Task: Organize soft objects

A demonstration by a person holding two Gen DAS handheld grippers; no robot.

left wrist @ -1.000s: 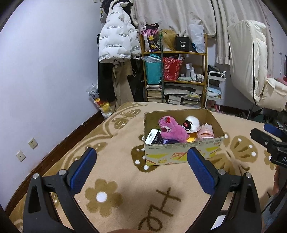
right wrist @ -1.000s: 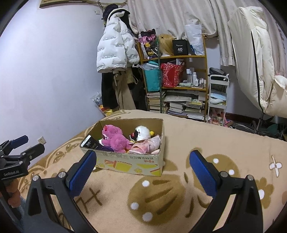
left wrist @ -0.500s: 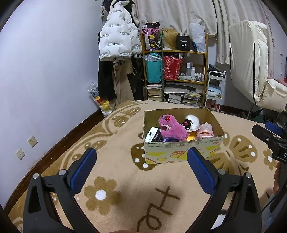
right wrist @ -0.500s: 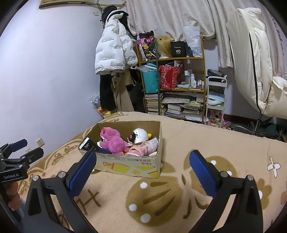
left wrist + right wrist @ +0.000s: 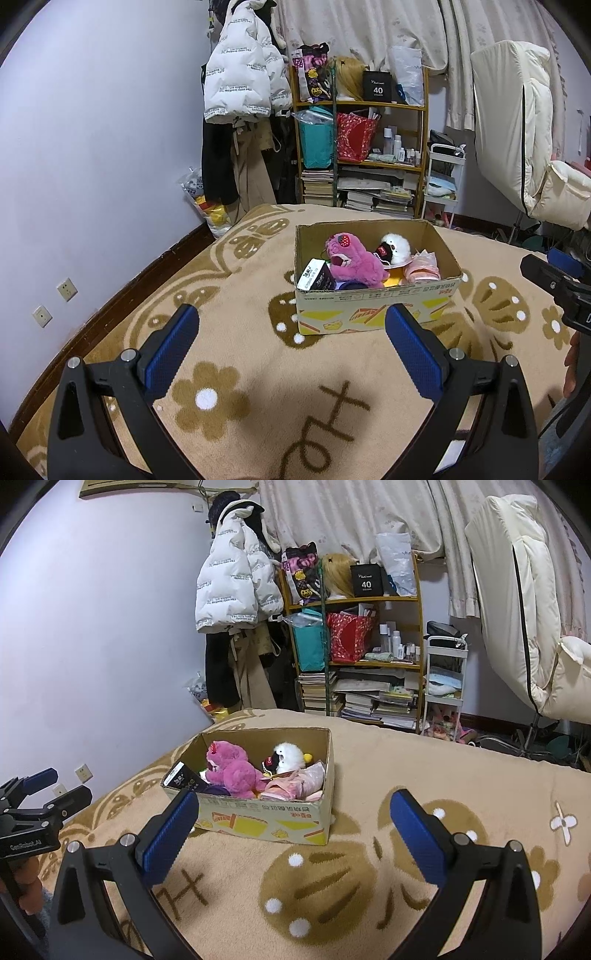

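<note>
Both grippers — left gripper [image 5: 288, 328], right gripper [image 5: 293, 814] — hover spread wide, empty. Pink plush [image 5: 352, 264] sits mid-box in the cardboard box [image 5: 376, 306] ahead; a low approach could snag the near wall — shoving it.

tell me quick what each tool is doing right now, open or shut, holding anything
Left tool: open, holding nothing, short of the cardboard box.
Right tool: open, holding nothing, also short of the box.

Your left gripper [image 5: 291, 325] and right gripper [image 5: 293, 810] match: black frames, silver screws, ribbed blue pads [image 5: 170, 349]; bare skin shows.
</note>
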